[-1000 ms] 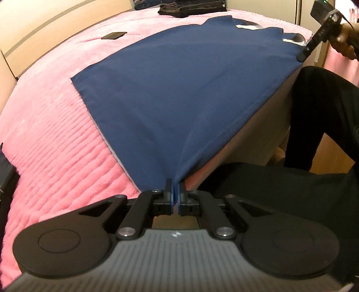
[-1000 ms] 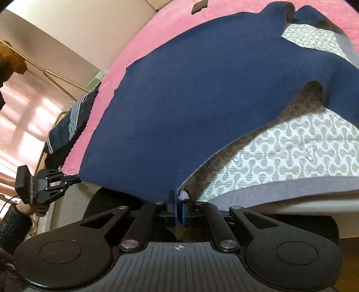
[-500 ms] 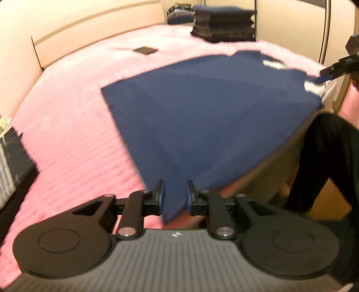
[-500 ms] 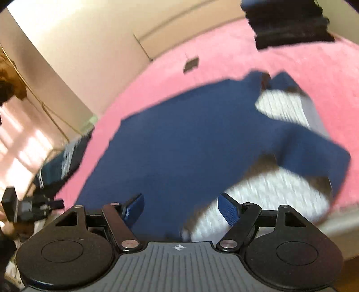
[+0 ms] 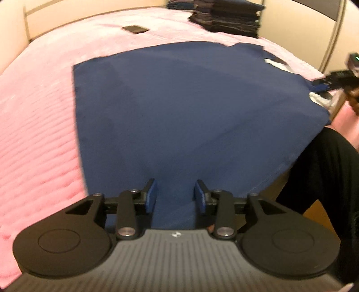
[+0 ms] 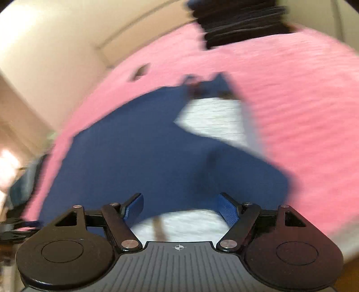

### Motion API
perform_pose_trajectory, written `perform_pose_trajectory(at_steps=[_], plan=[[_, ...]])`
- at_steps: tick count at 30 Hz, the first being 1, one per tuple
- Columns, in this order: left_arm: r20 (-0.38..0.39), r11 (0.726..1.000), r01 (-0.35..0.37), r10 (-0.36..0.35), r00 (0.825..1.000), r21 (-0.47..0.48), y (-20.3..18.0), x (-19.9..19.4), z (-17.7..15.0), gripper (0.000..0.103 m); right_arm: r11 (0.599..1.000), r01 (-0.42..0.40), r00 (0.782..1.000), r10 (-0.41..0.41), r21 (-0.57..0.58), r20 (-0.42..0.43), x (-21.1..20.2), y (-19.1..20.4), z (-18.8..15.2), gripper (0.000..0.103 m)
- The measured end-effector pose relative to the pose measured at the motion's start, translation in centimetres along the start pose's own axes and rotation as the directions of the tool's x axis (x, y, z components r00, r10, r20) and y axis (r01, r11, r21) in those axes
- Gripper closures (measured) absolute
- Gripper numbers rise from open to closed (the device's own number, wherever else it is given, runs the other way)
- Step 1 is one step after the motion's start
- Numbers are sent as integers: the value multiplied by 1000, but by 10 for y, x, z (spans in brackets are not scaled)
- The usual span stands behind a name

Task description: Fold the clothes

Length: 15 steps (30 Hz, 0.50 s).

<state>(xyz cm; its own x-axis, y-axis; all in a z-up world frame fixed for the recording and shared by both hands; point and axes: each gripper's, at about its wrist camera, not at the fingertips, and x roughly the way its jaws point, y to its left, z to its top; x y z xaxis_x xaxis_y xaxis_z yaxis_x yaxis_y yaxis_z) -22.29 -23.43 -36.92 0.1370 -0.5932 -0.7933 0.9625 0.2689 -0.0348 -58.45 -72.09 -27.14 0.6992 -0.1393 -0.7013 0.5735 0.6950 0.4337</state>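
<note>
Navy garment [image 5: 179,107]: one, spread on pink bedcover [image 5: 38,116]
Folded stack [image 5: 226,18]: one
Left gripper [image 5: 175,197]: jaws opening, pads clear of cloth
Right gripper [image 6: 179,207]: jaws spread, empty

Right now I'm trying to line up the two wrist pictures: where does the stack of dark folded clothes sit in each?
Left wrist view: the stack of dark folded clothes sits at the top, right of centre, on the pink bedspread beyond the navy shirt.
Right wrist view: the stack is at the top, right of centre, blurred.
Shared landmark: the small dark flat object on the bedspread.
</note>
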Motion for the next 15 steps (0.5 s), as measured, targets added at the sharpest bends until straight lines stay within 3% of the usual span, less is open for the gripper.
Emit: perform_pose_trajectory(at_steps=[3,6,9,13,15], plan=[[-7,999,-35,35,999,5,6,-12,-4,70,997,57,997,-60,54,43,-28,-17,-6,27],[11,998,-60,60,998,24,-1,-22,-3,69,984,167,980,-158,-62,122,-48,-2,-18,27],[30,998,-46,45,999,37,-15,-23,4,69,882,373,926,-337,-287,168,-31,27,-37,27],[33,996,-7,4,999,91,-37,-15,19,69,767,467,884,-424,-440,198,-1,40,-57,27],[31,993,13,-17,999,116,-47,-11,27,69,688,547,835,-485,-476,258,4,38,-63,27]])
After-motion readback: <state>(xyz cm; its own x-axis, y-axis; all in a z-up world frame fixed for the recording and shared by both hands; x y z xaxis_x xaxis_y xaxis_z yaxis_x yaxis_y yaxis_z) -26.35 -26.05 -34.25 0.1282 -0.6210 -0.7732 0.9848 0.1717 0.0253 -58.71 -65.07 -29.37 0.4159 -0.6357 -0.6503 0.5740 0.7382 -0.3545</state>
